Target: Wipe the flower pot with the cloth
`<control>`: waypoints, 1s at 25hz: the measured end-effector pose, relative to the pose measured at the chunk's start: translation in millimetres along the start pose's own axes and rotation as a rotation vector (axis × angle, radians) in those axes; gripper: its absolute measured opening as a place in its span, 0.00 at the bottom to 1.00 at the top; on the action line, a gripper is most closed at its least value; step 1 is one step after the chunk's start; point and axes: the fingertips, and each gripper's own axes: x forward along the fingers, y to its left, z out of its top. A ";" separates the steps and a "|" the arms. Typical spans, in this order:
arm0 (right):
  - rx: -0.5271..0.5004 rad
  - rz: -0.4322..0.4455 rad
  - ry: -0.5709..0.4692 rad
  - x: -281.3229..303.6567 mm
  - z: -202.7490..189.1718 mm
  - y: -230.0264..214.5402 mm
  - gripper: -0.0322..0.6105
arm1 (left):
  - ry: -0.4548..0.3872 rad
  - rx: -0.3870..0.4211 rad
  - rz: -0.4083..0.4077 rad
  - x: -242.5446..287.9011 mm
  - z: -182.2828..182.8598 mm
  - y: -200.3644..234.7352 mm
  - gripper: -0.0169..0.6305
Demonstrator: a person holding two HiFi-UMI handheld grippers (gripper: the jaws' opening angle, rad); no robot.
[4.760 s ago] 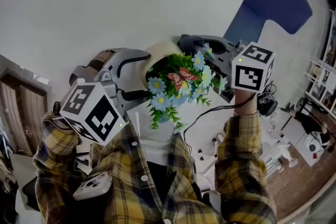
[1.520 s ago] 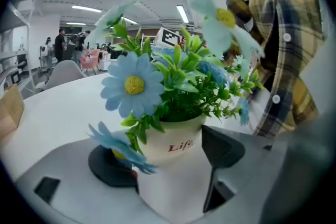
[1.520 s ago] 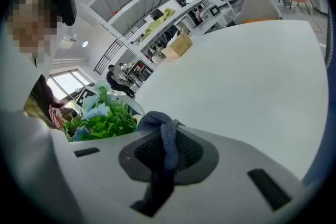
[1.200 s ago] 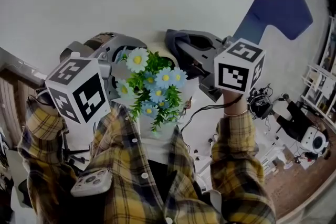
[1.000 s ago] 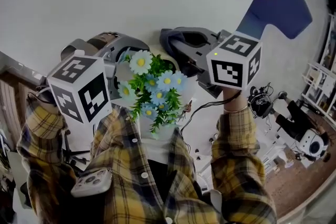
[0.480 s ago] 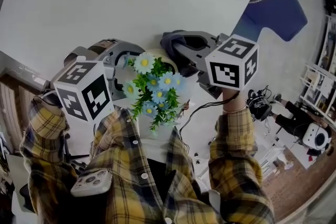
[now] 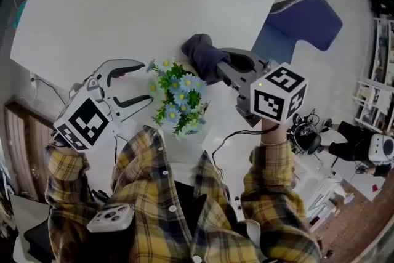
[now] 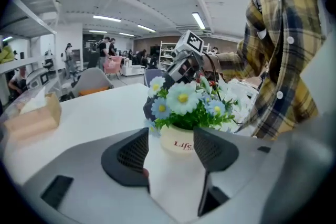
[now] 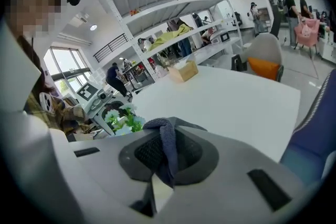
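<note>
Left gripper view: jaws apart, closing, flower pot (image 8: 176, 143) beyond | right gripper (image 9: 164, 162) jaws clamp cloth (image 9: 167, 136)

Soft matt grey woven cloth (image 9: 167, 150), smooth cream flower pot (image 8: 176, 138), smooth matt white table (image 7: 154, 3)

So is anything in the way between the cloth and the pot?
Only the flowers spreading over the pot, right beside the cloth. Nothing else on the table stands between them.
</note>
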 end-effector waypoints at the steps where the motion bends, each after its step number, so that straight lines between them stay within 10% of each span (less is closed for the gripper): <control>1: -0.007 -0.015 -0.024 -6.7 4.7 3.9 0.08 | -0.020 -0.011 0.024 -6.8 5.7 -0.5 0.45; 17: -0.112 -0.164 -0.424 -118.8 81.5 98.6 0.08 | -0.292 -0.236 0.356 -74.7 111.4 -18.2 0.12; 25: -0.187 -0.246 -0.587 -160.7 100.8 141.5 0.08 | -0.375 -0.133 0.496 -96.0 169.1 -39.8 0.04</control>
